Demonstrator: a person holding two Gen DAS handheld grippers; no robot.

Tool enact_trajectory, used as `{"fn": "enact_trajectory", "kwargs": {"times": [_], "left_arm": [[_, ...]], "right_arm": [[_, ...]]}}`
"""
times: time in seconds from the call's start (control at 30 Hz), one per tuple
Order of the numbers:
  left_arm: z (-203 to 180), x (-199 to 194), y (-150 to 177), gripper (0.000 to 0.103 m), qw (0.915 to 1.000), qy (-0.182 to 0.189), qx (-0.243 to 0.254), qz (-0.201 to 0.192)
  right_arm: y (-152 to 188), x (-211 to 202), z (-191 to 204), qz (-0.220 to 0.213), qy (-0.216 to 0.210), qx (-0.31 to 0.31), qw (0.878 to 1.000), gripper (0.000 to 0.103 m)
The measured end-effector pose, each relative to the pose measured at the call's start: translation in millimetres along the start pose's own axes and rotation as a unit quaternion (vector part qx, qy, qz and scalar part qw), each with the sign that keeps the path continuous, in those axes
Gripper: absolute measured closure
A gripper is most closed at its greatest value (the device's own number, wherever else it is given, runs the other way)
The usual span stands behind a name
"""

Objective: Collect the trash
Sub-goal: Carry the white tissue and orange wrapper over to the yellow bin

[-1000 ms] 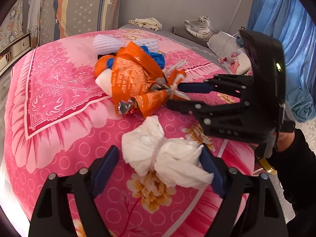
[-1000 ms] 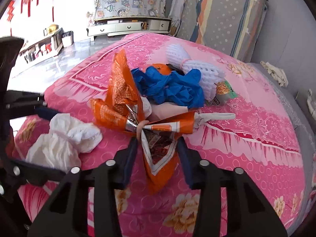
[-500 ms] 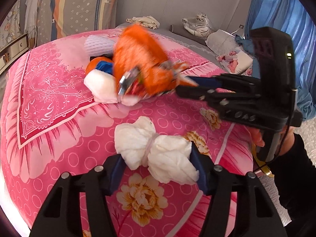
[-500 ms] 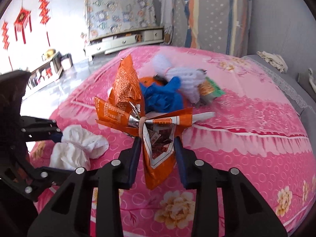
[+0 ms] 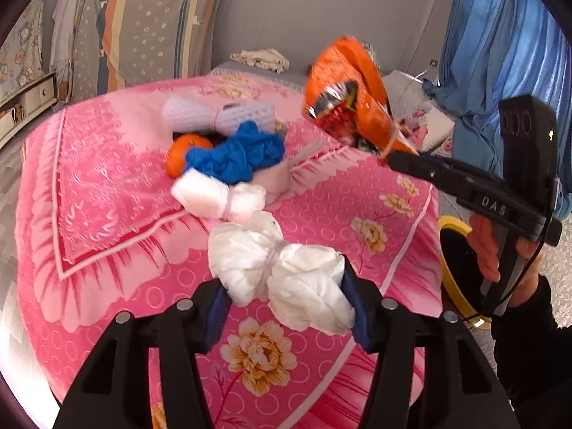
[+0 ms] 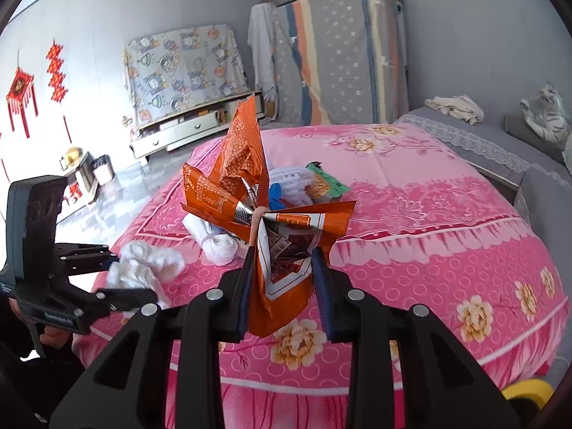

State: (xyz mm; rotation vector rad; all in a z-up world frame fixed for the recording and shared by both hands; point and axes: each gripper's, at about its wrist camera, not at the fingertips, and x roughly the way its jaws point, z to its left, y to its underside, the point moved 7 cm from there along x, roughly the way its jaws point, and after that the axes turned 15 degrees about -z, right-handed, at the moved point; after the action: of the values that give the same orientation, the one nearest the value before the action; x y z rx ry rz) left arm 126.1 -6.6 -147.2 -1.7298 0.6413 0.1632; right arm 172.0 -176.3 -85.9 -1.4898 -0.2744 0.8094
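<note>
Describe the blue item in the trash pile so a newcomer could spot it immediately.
On the pink floral bedspread, find the small trash heap mid-bed. The crumpled blue bundle lies between a white foam net behind and a tied white wad in front. It is the heap's only blue piece.

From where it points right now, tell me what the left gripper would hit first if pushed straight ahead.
The left gripper, closing on a white tied bundle, points toward a second white bundle on the pink bedspread. That likely comes first, though depth is unclear.
</note>
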Motion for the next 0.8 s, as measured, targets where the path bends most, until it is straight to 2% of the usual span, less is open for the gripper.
{"fn": "enact_trajectory", "kwargs": {"times": [0.2, 0.4, 0.6, 0.8], "left_arm": [[-2, -13, -19, 0.050, 0.9993, -0.015, 0.013, -0.032], [-11, -24, -48, 0.050, 0.9965, -0.025, 0.028, -0.075], [-41, -27, -82, 0.050, 0.9914, -0.008, 0.048, -0.121], [-77, -17, -103, 0.050, 0.9882, 0.017, 0.066, -0.137]], "right_arm": [[-5, -19, -1, -0.019, 0.012, 0.026, 0.999, 0.075], [-19, -47, -6, -0.059, 0.038, 0.048, 0.996, 0.075], [-33, -88, -27, -0.107, 0.089, 0.069, 0.988, 0.075], [-39, -125, -46, -0.133, 0.137, 0.072, 0.979, 0.075]]}}
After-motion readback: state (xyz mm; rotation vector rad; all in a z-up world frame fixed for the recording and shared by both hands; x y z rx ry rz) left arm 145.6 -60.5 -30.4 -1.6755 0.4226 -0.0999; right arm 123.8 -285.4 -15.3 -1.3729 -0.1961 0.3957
